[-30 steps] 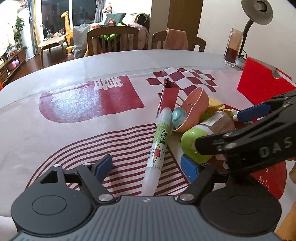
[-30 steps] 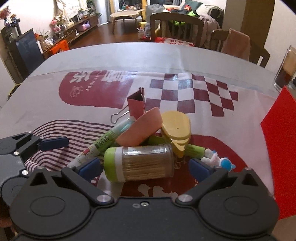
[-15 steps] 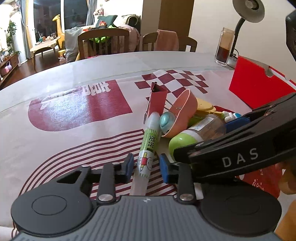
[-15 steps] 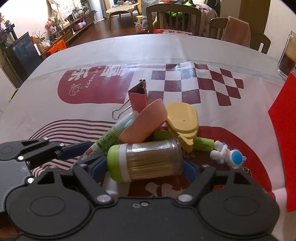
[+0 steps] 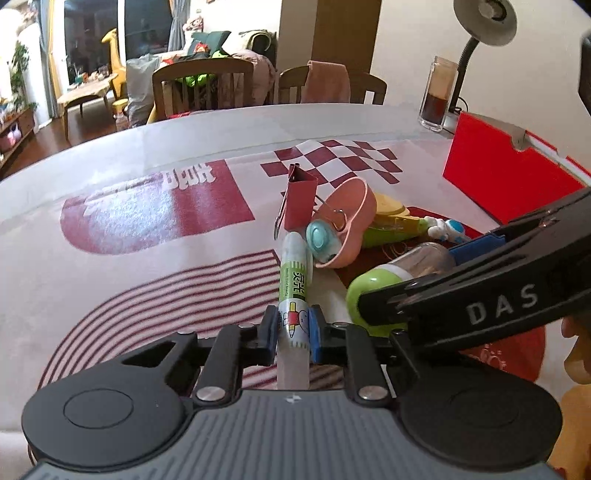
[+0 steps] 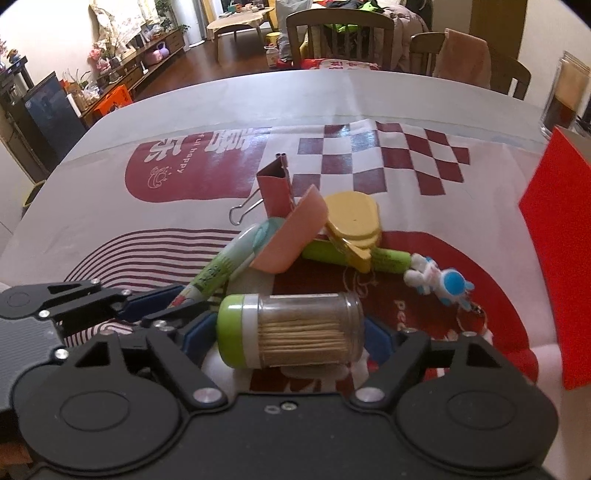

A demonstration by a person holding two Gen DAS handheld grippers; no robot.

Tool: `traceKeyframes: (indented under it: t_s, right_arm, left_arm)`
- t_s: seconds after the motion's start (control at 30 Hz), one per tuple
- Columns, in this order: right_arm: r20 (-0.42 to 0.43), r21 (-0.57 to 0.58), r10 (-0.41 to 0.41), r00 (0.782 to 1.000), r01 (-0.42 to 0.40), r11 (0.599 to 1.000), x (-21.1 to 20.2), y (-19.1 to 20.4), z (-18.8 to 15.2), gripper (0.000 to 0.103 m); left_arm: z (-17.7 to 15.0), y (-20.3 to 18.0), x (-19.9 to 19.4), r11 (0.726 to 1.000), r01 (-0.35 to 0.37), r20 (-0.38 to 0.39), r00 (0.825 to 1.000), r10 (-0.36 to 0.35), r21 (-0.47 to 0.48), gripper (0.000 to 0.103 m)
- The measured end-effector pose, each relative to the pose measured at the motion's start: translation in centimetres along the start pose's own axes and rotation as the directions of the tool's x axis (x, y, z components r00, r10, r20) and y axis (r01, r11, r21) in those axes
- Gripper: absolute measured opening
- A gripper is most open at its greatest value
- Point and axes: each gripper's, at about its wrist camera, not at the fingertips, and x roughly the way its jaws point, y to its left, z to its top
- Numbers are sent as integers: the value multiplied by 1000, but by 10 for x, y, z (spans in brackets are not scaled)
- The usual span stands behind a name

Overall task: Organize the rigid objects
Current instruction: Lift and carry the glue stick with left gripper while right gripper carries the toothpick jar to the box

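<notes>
A pile of small items lies on the red-and-white tablecloth (image 5: 155,221). My left gripper (image 5: 293,325) is shut on the white-and-green glue tube (image 5: 293,273), which points away toward the red binder clip (image 5: 301,199). My right gripper (image 6: 288,332) is shut on the toothpick jar (image 6: 295,328), its blue pads pressing the green cap and the clear base. The jar lies on its side. In the left wrist view the right gripper's finger (image 5: 476,247) crosses over the jar (image 5: 373,288). The left gripper's fingers (image 6: 159,295) show at the tube's (image 6: 221,269) near end in the right wrist view.
A pink scoop (image 5: 347,221) leans on a teal round piece (image 5: 321,240). Behind lie a yellow clip (image 6: 354,218), a green tube (image 6: 388,260) and an astronaut keychain (image 6: 439,282). A red box (image 5: 495,177), a glass jar (image 5: 437,96) and a lamp (image 5: 484,18) stand at the right.
The left jaws have closed from wide apart onto the glue tube. The right jaws have closed in onto the ends of the toothpick jar.
</notes>
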Motion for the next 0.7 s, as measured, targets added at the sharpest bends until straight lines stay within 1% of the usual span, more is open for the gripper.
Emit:
traceKeyframes:
  t_s: [0.1,0.27,0.37,0.7]
  right_arm:
    - [4,28,13,1000,-13,1000,-10,-5,-3,82]
    - [23,32,22,999,-23,999,-31,-9,-8,82]
    - [34,24,29,999,-30,999,-44,-11,-11,82]
    - [97,-29,16,995,-13,999,-86,-20,-11,82]
  left_arm:
    - [-4,2,-12,1000,8,6,1000,-8,-24,16]
    - [-8,1,-30,998,18,19,1000,-17,-52,16]
    - [-9,-2,-37,998,11,6,1000,-10,-56,16]
    - [-4,-17,-66,997,30,47,999,-27,-65,16]
